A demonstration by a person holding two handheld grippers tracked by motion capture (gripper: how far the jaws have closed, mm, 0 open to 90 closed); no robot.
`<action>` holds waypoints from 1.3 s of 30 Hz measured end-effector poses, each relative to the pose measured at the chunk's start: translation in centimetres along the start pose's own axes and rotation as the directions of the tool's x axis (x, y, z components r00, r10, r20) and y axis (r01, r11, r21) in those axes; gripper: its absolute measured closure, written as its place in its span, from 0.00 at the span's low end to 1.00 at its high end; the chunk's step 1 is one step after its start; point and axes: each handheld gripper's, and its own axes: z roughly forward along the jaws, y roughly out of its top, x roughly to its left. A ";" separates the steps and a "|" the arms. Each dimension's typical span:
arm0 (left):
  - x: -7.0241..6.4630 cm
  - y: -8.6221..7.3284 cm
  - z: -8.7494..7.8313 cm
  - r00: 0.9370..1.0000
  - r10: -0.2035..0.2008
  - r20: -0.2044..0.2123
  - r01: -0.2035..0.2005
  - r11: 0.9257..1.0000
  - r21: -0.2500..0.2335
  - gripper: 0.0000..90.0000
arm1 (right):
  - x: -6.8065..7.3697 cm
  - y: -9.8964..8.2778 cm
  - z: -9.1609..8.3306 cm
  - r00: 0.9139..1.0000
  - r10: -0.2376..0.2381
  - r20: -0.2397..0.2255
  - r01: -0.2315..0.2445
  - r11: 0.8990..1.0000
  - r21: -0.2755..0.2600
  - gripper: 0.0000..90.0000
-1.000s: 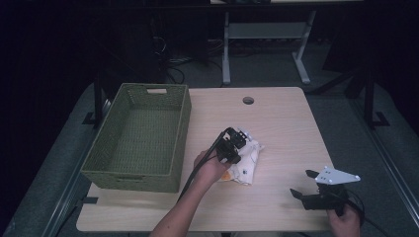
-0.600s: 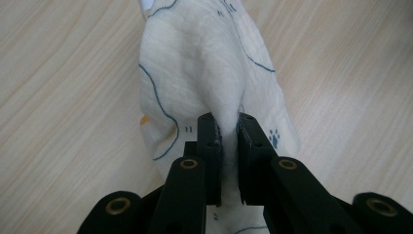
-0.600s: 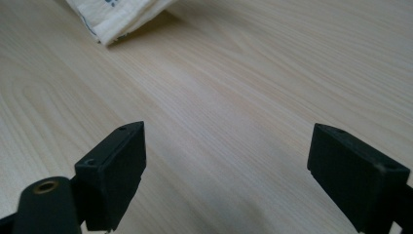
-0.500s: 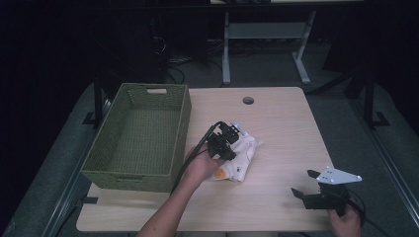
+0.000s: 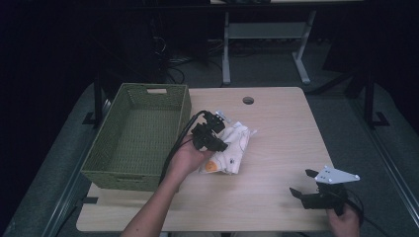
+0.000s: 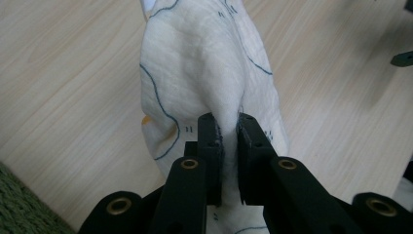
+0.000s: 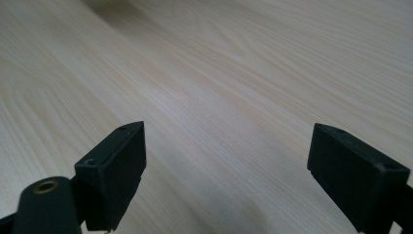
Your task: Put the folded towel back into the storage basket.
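A white cloth with thin blue lines and orange marks lies crumpled at the middle of the wooden table. My left gripper is shut on a pinched fold of the cloth, which rises as a peak between the jaws in the left gripper view. Part of the cloth hangs lifted from the table. My right gripper rests low at the table's front right corner, open, with bare wood between its jaws.
A green woven basket stands on the table's left side, just left of my left hand. A round cable hole sits near the table's far edge. Bare table lies between the cloth and the right gripper.
My left gripper has risen and shifted left toward the basket, pulling the pinched cloth up with it. The right gripper has stayed in place.
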 end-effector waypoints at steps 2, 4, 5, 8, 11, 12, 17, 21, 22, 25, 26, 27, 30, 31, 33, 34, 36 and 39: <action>0.7 -0.1 -0.5 1.000 -0.021 0.010 0.021 1.000 -0.008 0.93 | -0.1 -0.2 0.0 1.000 0.024 -0.002 -0.024 1.000 -0.011 0.15; 1.3 -0.2 -1.1 0.999 -0.033 0.010 0.033 0.999 -0.014 0.93 | -0.1 -0.3 0.1 0.999 0.032 -0.010 -0.032 0.999 -0.004 0.15; 1.5 -0.2 -1.3 0.999 -0.036 0.009 0.036 0.999 -0.016 0.93 | 0.0 -0.3 0.1 0.999 0.030 -0.015 -0.030 1.000 0.001 0.15; 2.0 -0.5 -2.2 0.999 -0.046 0.014 0.047 0.998 -0.030 0.93 | 0.1 -0.2 -0.1 1.000 0.021 -0.010 -0.021 1.000 -0.004 0.15; 2.4 -0.8 -2.8 0.998 -0.055 0.013 0.056 0.998 -0.032 0.93 | 0.0 -0.1 0.0 0.999 0.036 -0.005 -0.036 0.999 -0.009 0.15; 2.6 -0.9 -3.1 0.998 -0.062 0.016 0.063 0.997 -0.035 0.93 | 0.0 -0.1 0.1 0.999 0.038 -0.008 -0.038 0.999 -0.010 0.15; 3.2 -1.2 -4.8 0.996 -0.075 0.038 0.077 0.994 -0.074 0.93 | 0.1 0.1 0.0 1.000 0.022 -0.008 -0.022 1.000 -0.012 0.15; 3.6 -1.5 -5.9 0.997 -0.067 0.044 0.071 0.993 -0.090 0.93 | 0.2 0.0 0.2 0.999 0.031 -0.011 -0.031 0.999 -0.016 0.15; 3.6 -1.6 -6.2 0.996 -0.072 0.046 0.076 0.993 -0.095 0.93 | 0.2 0.1 0.2 1.000 0.026 -0.013 -0.026 1.000 -0.012 0.15; 4.0 -2.1 -6.8 0.995 -0.073 0.064 0.079 0.992 -0.102 0.93 | 0.3 0.2 0.1 1.000 0.016 -0.016 -0.016 1.000 -0.011 0.15; 4.2 -2.3 -7.0 0.993 -0.085 0.085 0.094 0.989 -0.111 0.93 | 0.3 0.3 0.1 1.000 0.016 -0.014 -0.017 1.000 -0.014 0.15; 4.3 -2.5 -7.1 0.992 -0.091 0.092 0.101 0.988 -0.114 0.93 | 0.3 0.3 0.0 1.000 0.020 -0.007 -0.021 1.000 -0.022 0.15; 4.8 -3.0 -7.7 0.991 -0.097 0.097 0.109 0.986 -0.127 0.93 | 0.2 0.3 0.0 1.000 0.027 -0.010 -0.027 0.999 -0.020 0.15; 4.9 -3.2 -7.9 0.992 -0.090 0.094 0.101 0.987 -0.128 0.93 | 0.2 0.3 0.0 1.000 0.024 -0.013 -0.025 1.000 -0.019 0.15; 5.1 -3.5 -8.3 0.990 -0.097 0.107 0.112 0.983 -0.145 0.93 | 0.2 0.4 0.0 1.000 0.018 -0.011 -0.018 1.000 -0.013 0.15; 5.3 -3.7 -8.4 0.989 -0.102 0.108 0.117 0.983 -0.143 0.93 | 0.2 0.4 0.0 1.000 0.016 -0.008 -0.016 1.000 -0.011 0.15; 5.6 -4.1 -8.7 0.986 -0.107 0.126 0.125 0.982 -0.145 0.93 | 0.2 0.4 0.0 1.000 0.026 -0.002 -0.026 0.999 -0.018 0.15; 6.3 -4.7 -9.7 0.985 -0.126 0.121 0.145 0.975 -0.171 0.93 | 0.2 0.2 0.0 0.999 0.029 -0.018 -0.029 0.999 -0.018 0.15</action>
